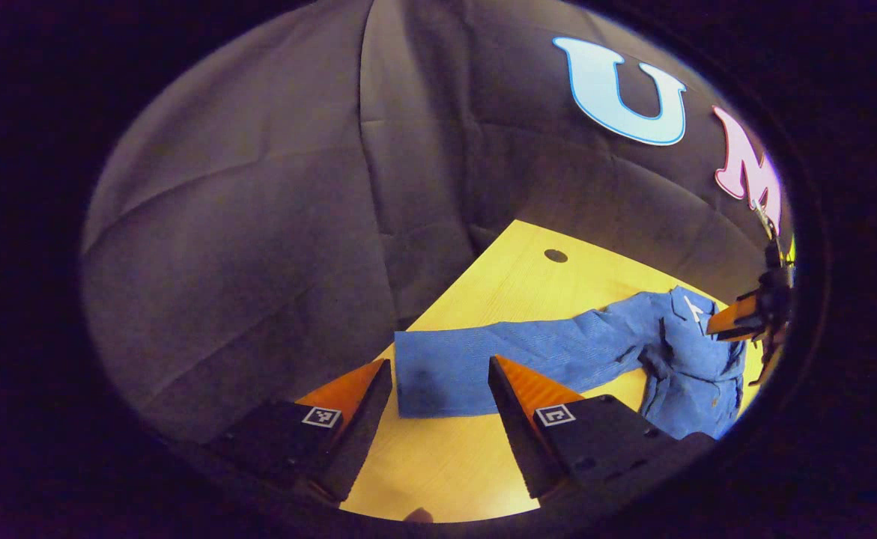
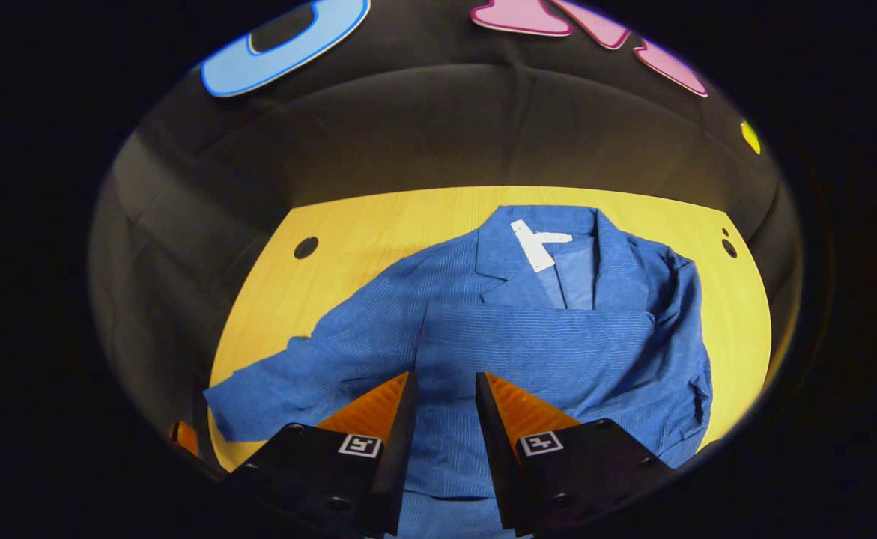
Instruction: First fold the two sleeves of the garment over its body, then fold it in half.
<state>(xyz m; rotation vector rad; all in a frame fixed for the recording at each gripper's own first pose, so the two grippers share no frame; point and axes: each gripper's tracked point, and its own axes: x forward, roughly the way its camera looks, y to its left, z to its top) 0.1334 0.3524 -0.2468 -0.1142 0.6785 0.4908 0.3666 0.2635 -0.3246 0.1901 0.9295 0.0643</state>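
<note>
A blue jacket (image 2: 558, 352) lies face up on the yellow table (image 2: 378, 224), collar with a white label (image 2: 538, 244) at the far side. One sleeve (image 2: 543, 337) lies folded flat across the chest. The other sleeve (image 1: 513, 352) stretches straight out over the table; its cuff (image 1: 438, 382) ends between the tips of my left gripper (image 1: 442, 367), which is open and astride it. My right gripper (image 2: 444, 383) is open over the jacket's lower front, at the end of the folded sleeve, with fabric showing in the gap. In the left gripper view the right gripper (image 1: 741, 318) hangs over the jacket body (image 1: 696, 367).
The table (image 1: 528, 277) has round holes (image 1: 556, 255) near its far corners (image 2: 305, 247). The black cloth wall (image 1: 258, 224) closes in right behind the table's edges. Bare wood shows in front of the outstretched sleeve and left of the collar.
</note>
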